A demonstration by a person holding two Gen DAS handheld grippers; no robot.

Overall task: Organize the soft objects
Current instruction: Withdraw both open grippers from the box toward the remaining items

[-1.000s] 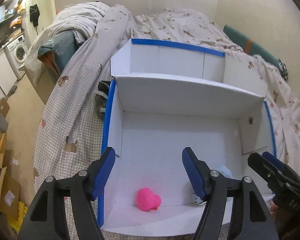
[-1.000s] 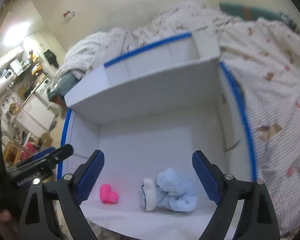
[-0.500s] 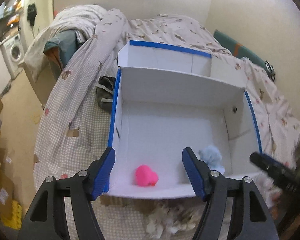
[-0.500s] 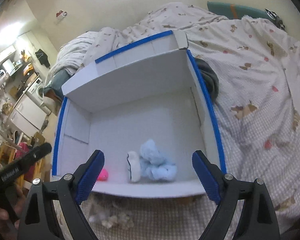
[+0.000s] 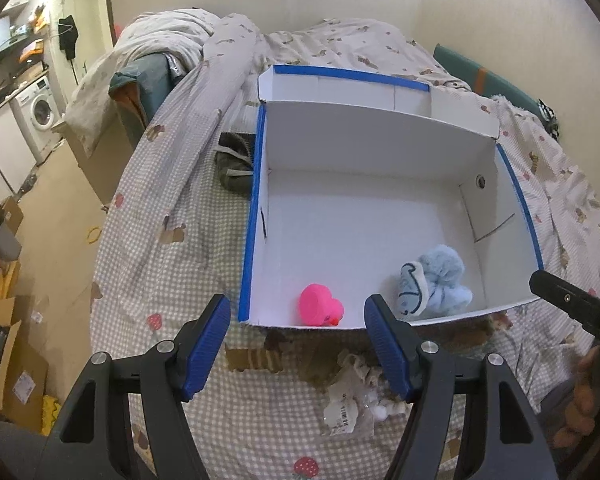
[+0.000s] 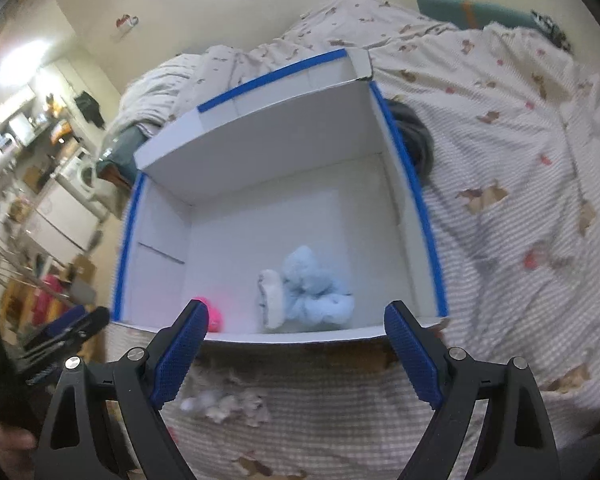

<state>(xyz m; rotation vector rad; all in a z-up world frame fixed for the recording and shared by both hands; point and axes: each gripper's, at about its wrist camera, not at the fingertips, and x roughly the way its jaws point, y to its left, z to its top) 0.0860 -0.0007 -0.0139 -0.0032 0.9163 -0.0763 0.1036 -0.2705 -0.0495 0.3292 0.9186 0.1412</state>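
A white cardboard box (image 5: 364, 216) with blue tape on its rim lies open on the bed; it also shows in the right wrist view (image 6: 284, 208). Inside, near the front wall, lie a pink soft toy (image 5: 320, 305) (image 6: 214, 316) and a light blue plush toy (image 5: 436, 282) (image 6: 308, 292). My left gripper (image 5: 298, 340) is open and empty, above the bedspread just in front of the box. My right gripper (image 6: 296, 350) is open and empty, also in front of the box. A small clear bag with white fluffy bits (image 5: 352, 396) (image 6: 228, 402) lies on the bedspread below both grippers.
The bed has a checked bedspread (image 5: 152, 280) and a bunched duvet (image 5: 172, 40) at the far end. A dark garment (image 5: 232, 160) lies left of the box and another dark item (image 6: 414, 140) right of it. Floor, cardboard boxes (image 5: 4, 360) and a washing machine (image 5: 40, 112) are at left.
Both grippers have pulled back and up out of the box toward me; the box now appears smaller and farther. The bag on the bedspread has come into view. Both toys stay inside the box.
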